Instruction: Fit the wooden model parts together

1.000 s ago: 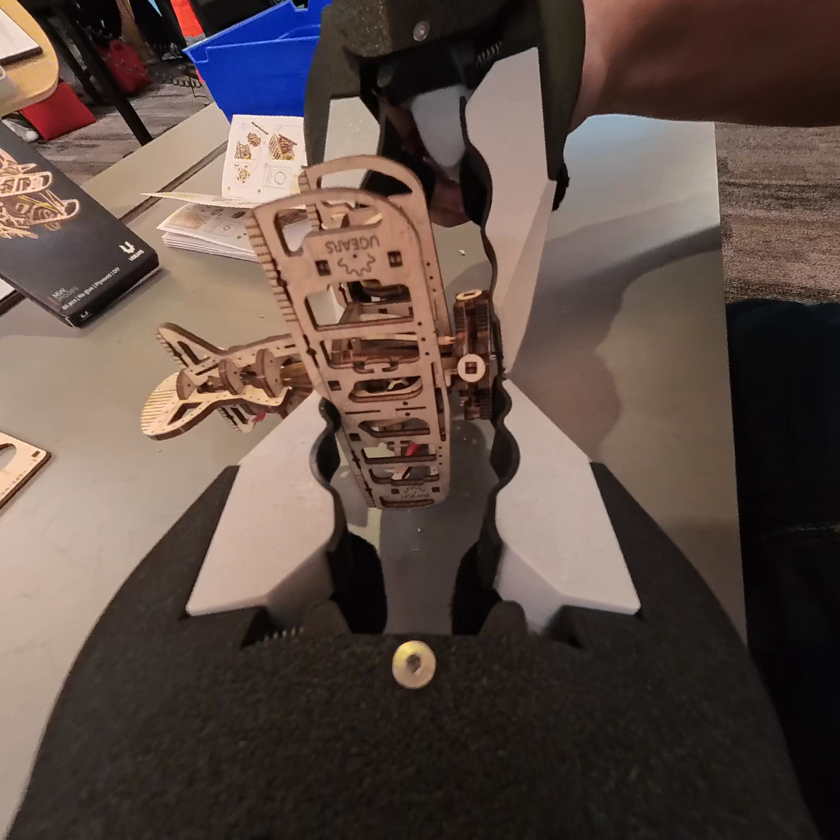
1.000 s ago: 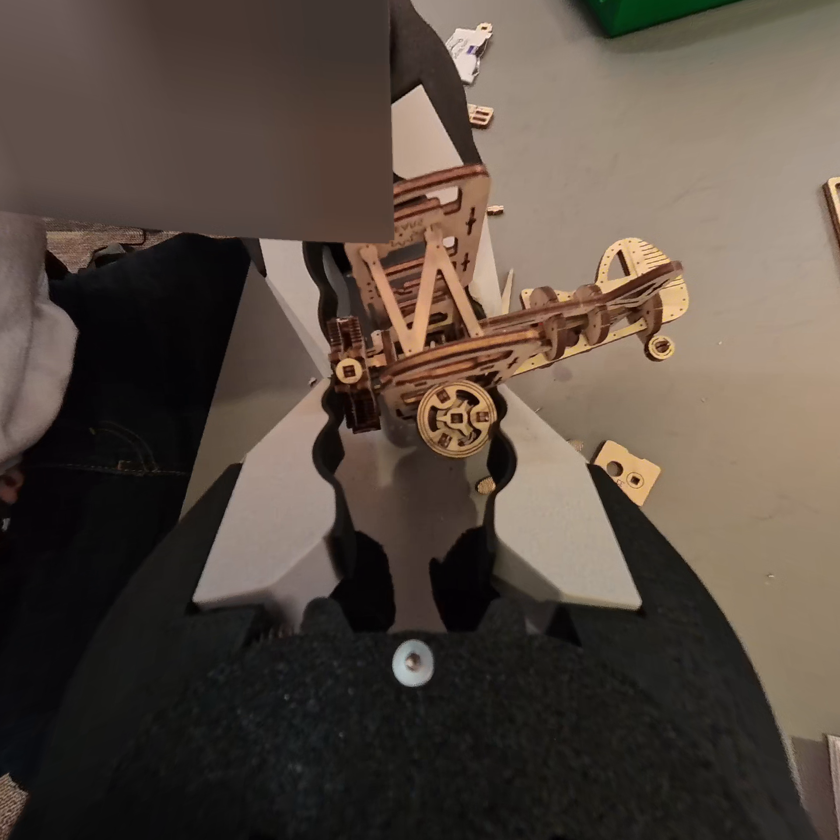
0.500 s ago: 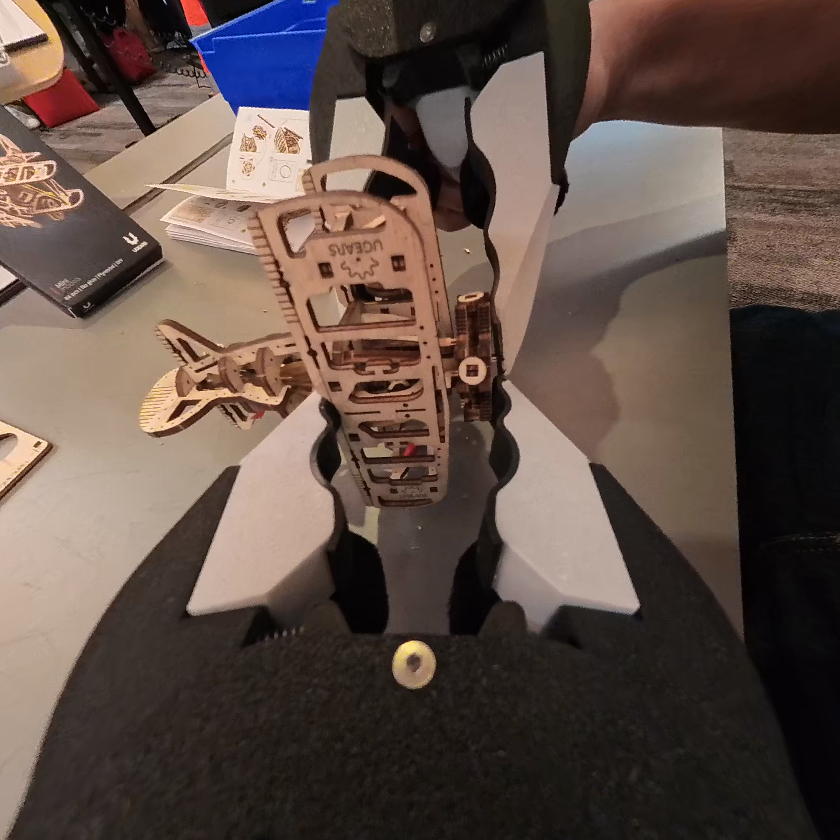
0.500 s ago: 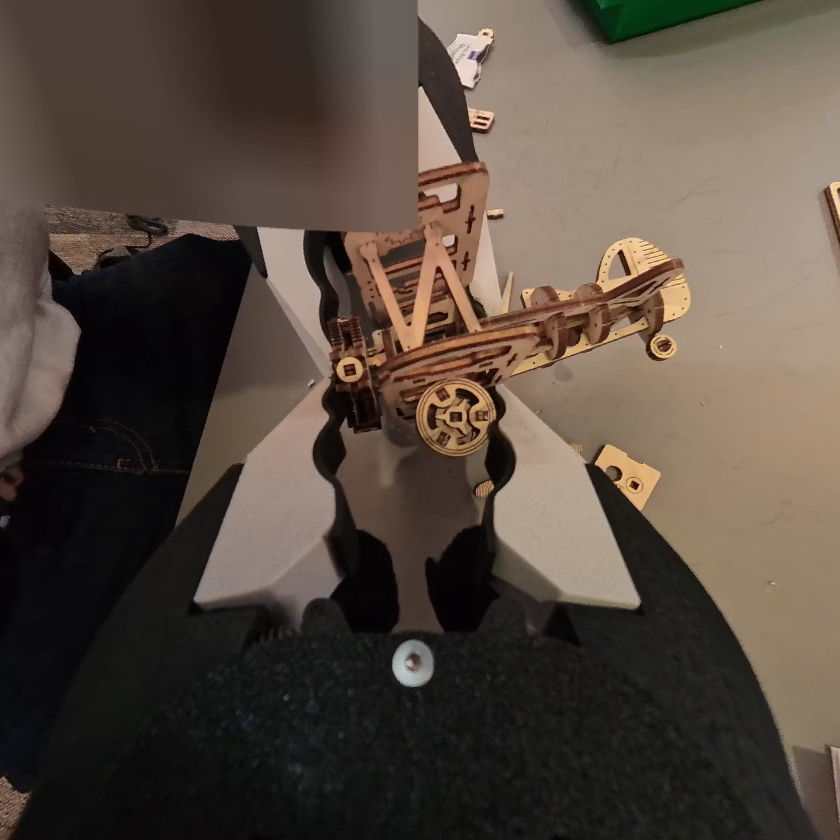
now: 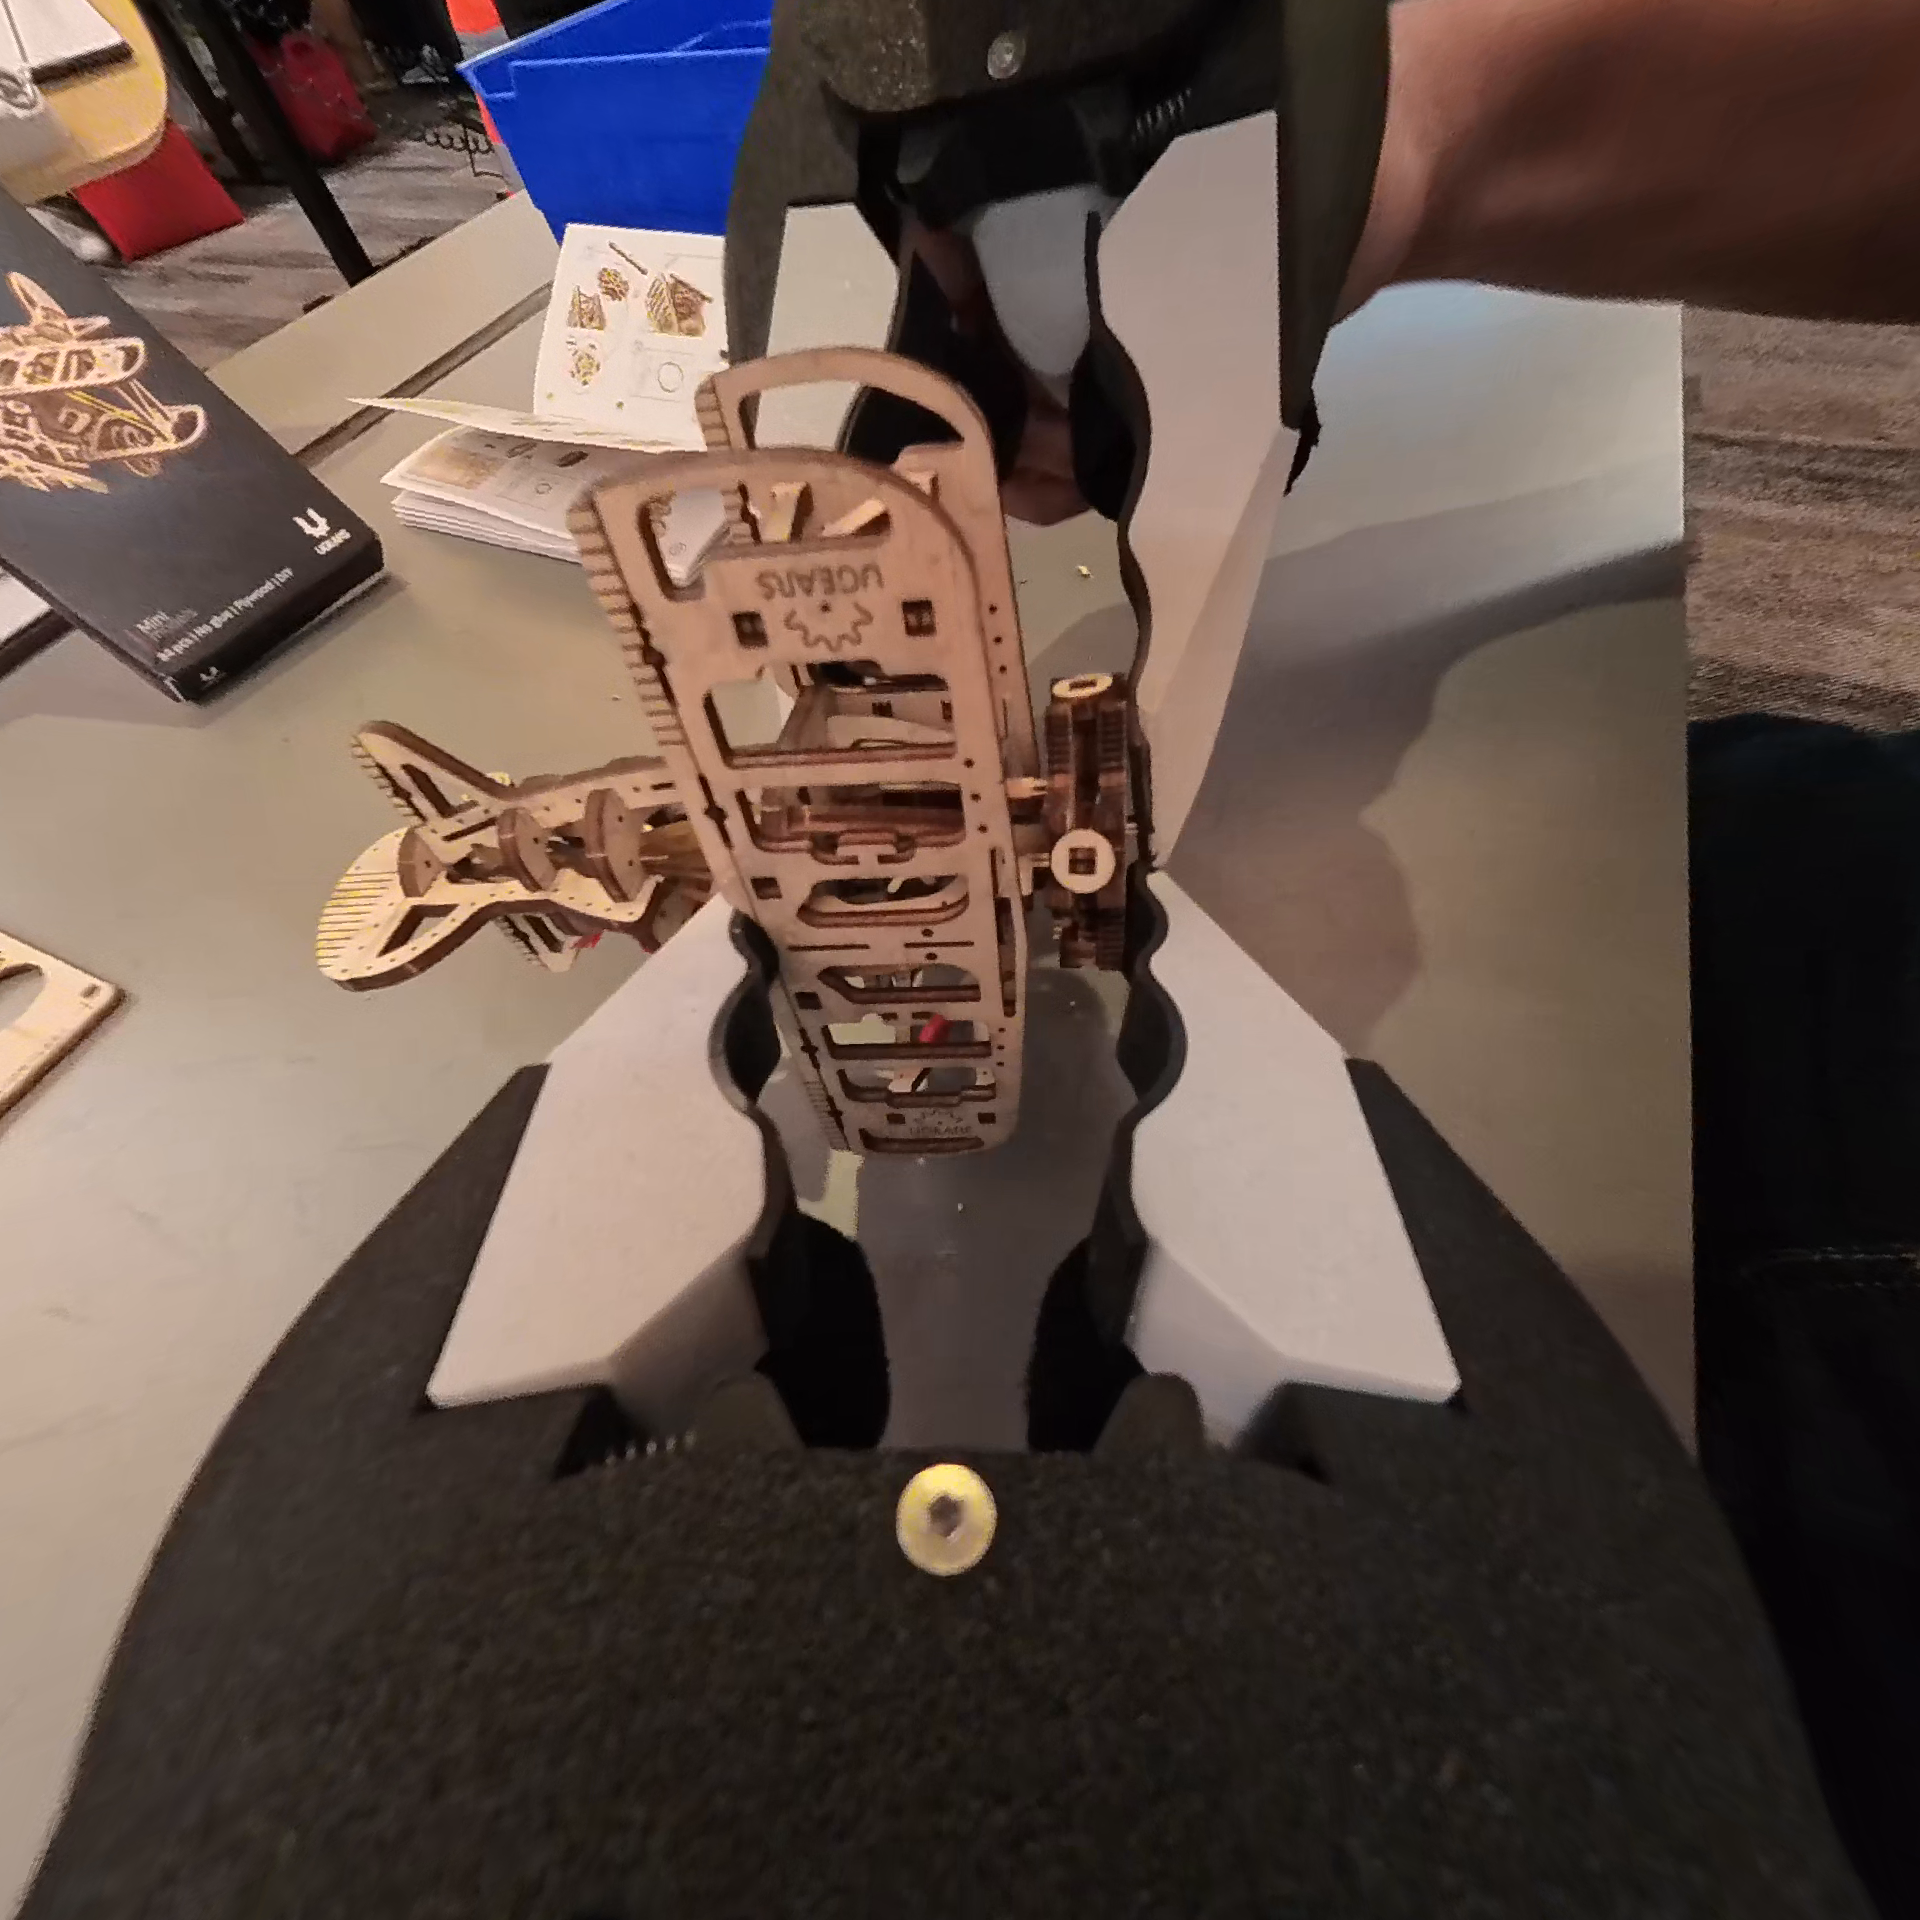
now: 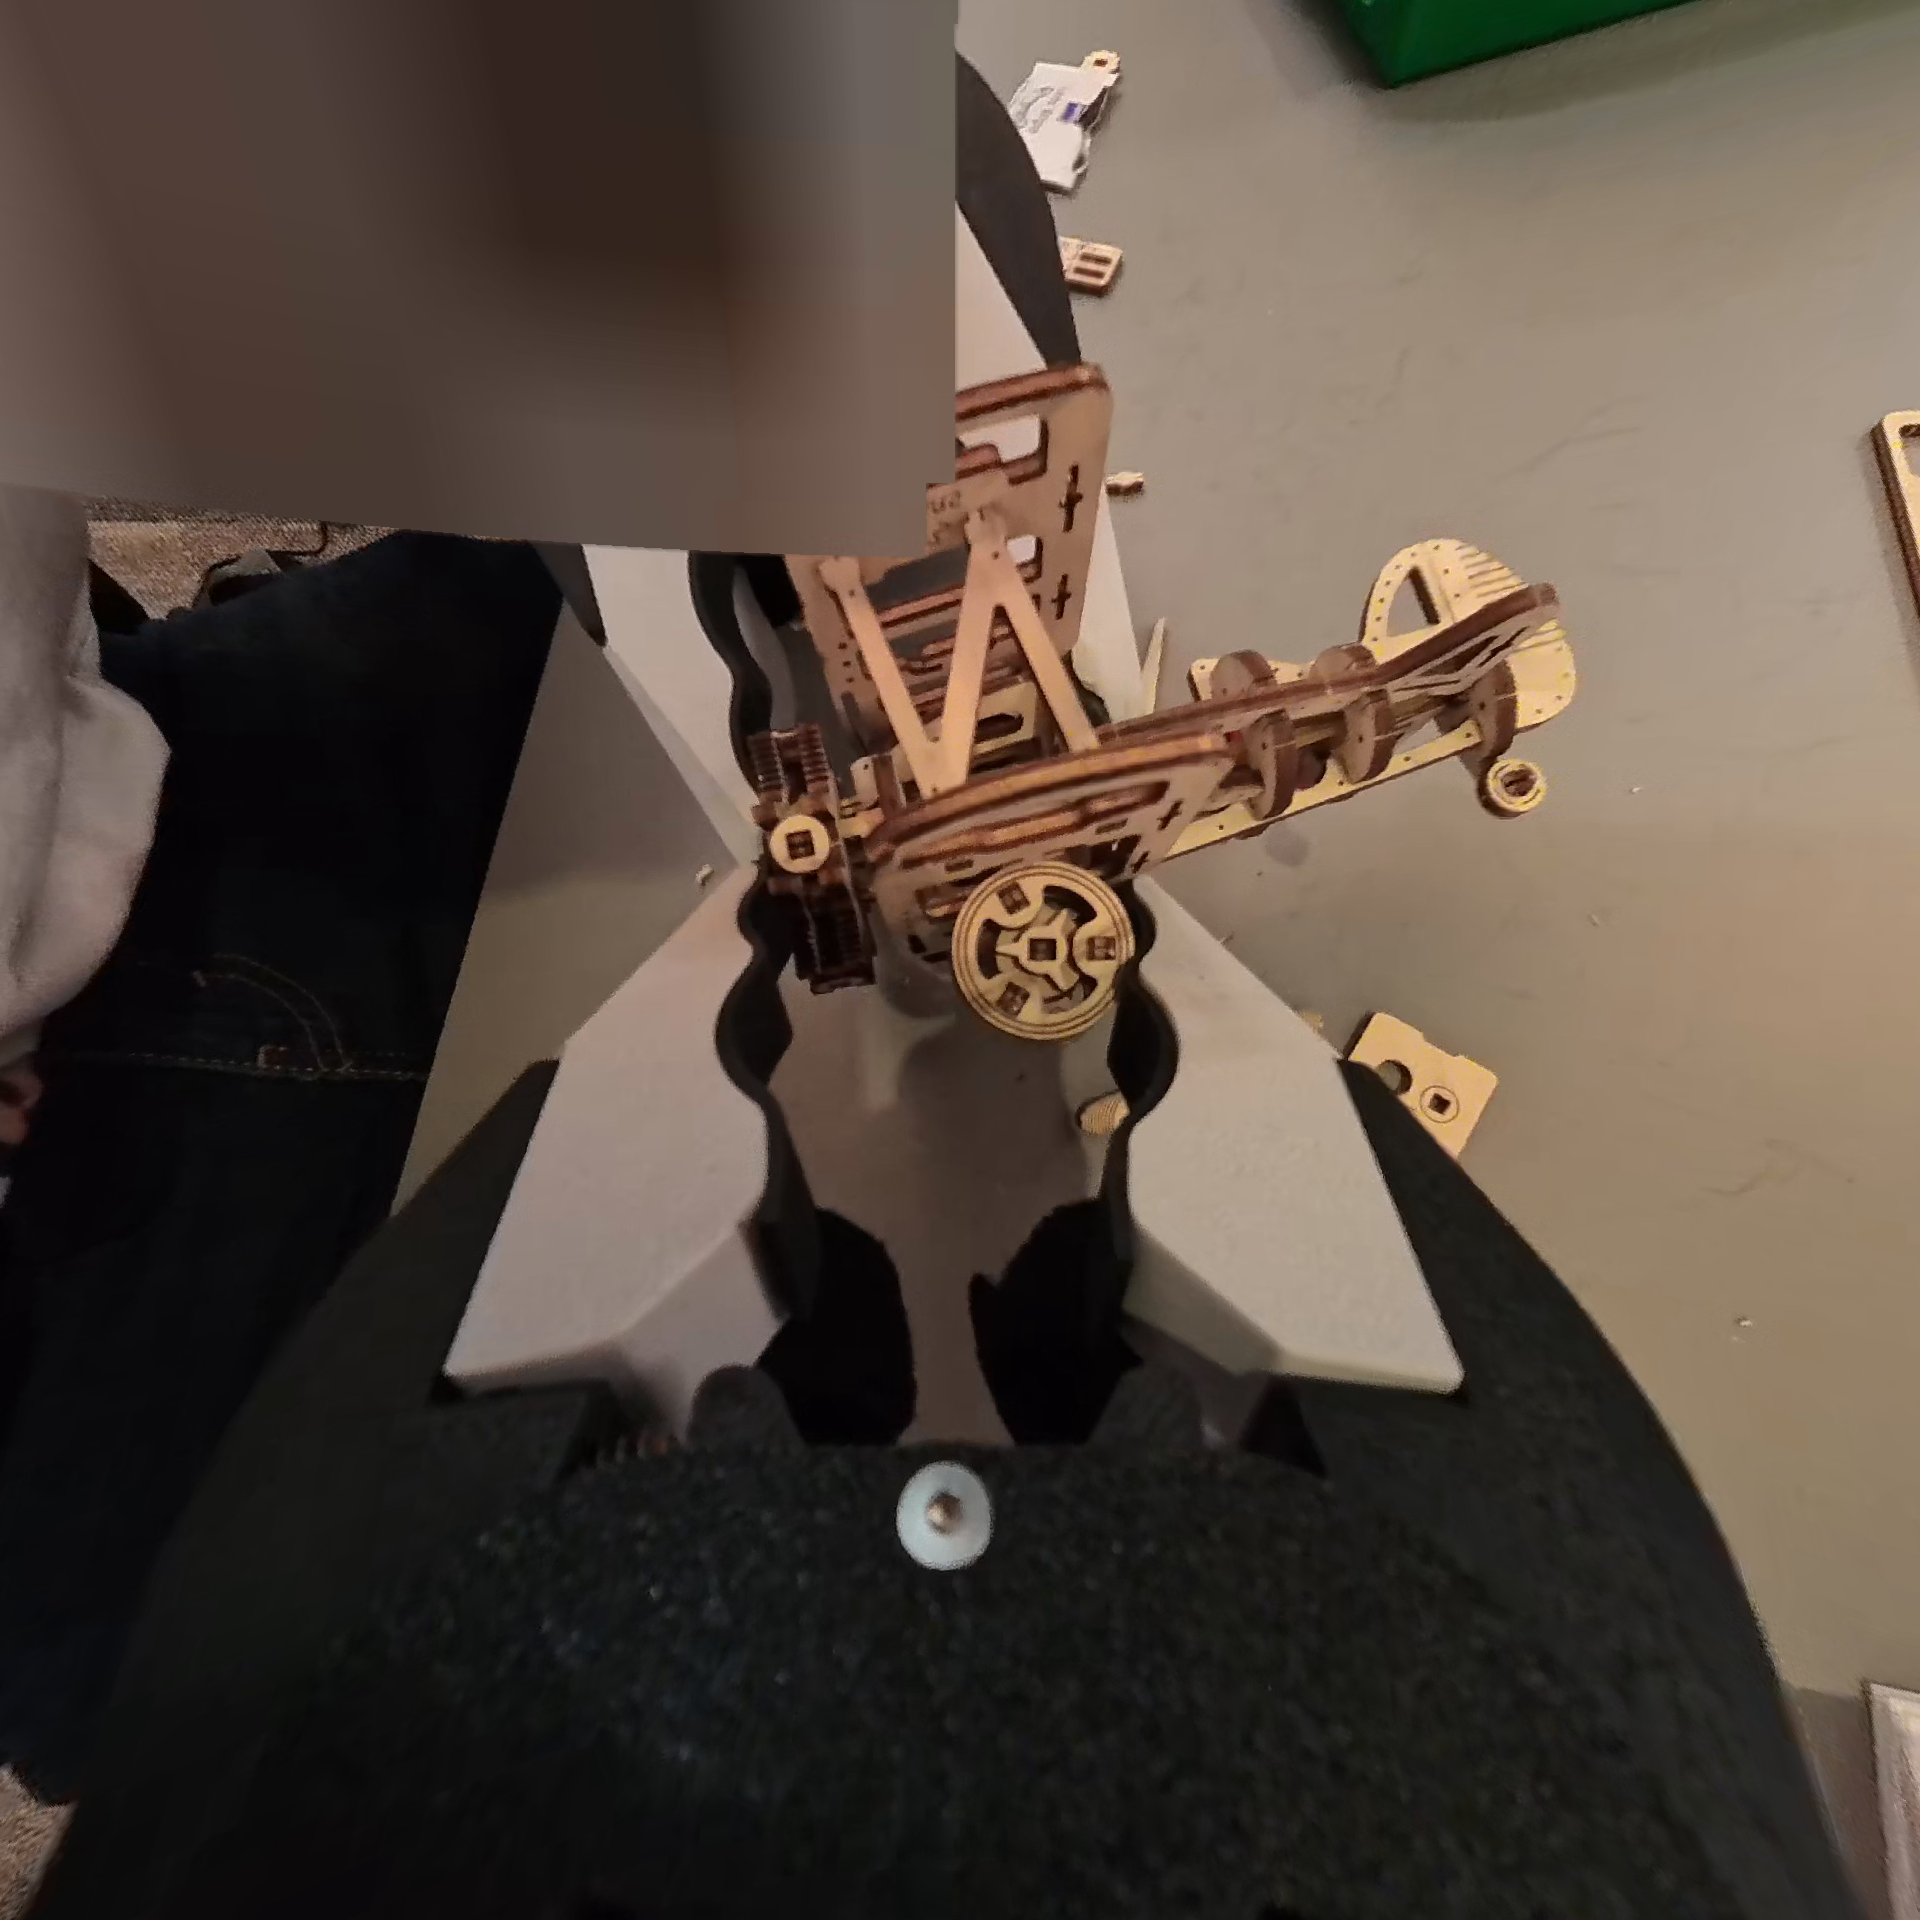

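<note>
Being held above the grey table (image 5: 260, 1195), the wooden plane model (image 5: 883, 831) is gripped from both sides, clear of the surface. Open table is being left to the model's tail side; a black box (image 5: 177, 499) and a paper booklet (image 5: 499, 488) are lying well apart from it, near the far edge, with a blue bin (image 5: 623, 114) beyond that edge. A flat wooden sheet (image 5: 42, 1018) is lying at the frame's left border.

The left gripper (image 5: 945, 935) is being kept partly closed, its pads pressing the wing stack on one side and the dark gear block at the nose on the other. The right gripper (image 6: 940, 935) is also partly closed, being clamped across the nose gear block and the round wheel (image 6: 1039, 951). The tail (image 6: 1475, 655) is sticking out sideways, past both grippers' fingers. Loose wooden offcuts (image 6: 1423, 1091) are lying on the table just beside the right gripper's outer finger. The table's near edge is running close under the nose, with a person's dark trousers (image 6: 260, 831) beyond it.
</note>
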A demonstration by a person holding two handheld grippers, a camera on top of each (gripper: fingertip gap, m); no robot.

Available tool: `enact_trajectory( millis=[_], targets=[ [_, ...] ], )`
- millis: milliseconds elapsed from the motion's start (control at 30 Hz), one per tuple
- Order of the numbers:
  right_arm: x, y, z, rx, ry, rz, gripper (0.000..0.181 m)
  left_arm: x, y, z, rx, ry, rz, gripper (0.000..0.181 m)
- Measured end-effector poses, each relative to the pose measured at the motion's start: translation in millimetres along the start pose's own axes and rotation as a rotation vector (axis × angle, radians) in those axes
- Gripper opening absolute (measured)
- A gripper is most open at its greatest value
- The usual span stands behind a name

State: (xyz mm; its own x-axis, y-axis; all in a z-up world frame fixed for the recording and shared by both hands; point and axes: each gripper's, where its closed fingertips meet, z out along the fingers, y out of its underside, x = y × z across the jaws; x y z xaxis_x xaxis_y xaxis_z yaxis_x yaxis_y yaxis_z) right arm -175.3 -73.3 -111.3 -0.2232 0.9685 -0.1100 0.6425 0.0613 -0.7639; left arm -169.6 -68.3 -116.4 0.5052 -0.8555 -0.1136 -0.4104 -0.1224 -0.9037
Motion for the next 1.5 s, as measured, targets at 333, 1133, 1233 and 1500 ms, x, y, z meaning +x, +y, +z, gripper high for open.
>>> enact_trajectory(
  millis=[333, 1133, 1233, 1500],
  targets=[
    [2.6, -2.4, 0.5, 0.099, 0.017, -0.04, 0.07, -3.0, 0.7, 0.3, 0.01, 0.001, 0.022, 0.063],
    [2.1, 0.5, -5.3, 0.142, 0.015, -0.113, 0.059, 2.1, -1.2, 1.2, 0.018, 0.014, 0.044, 0.066],
    [1.2, 0.6, -5.4, 0.145, 0.013, -0.091, 0.058, 4.1, -2.4, 0.3, 0.025, 0.045, 0.016, 0.067],
    [2.5, -0.8, -3.9, 0.154, 0.021, -0.101, 0.057, 1.0, -7.1, -5.1, 0.005, 0.104, -0.101, 0.067]
  ],
)
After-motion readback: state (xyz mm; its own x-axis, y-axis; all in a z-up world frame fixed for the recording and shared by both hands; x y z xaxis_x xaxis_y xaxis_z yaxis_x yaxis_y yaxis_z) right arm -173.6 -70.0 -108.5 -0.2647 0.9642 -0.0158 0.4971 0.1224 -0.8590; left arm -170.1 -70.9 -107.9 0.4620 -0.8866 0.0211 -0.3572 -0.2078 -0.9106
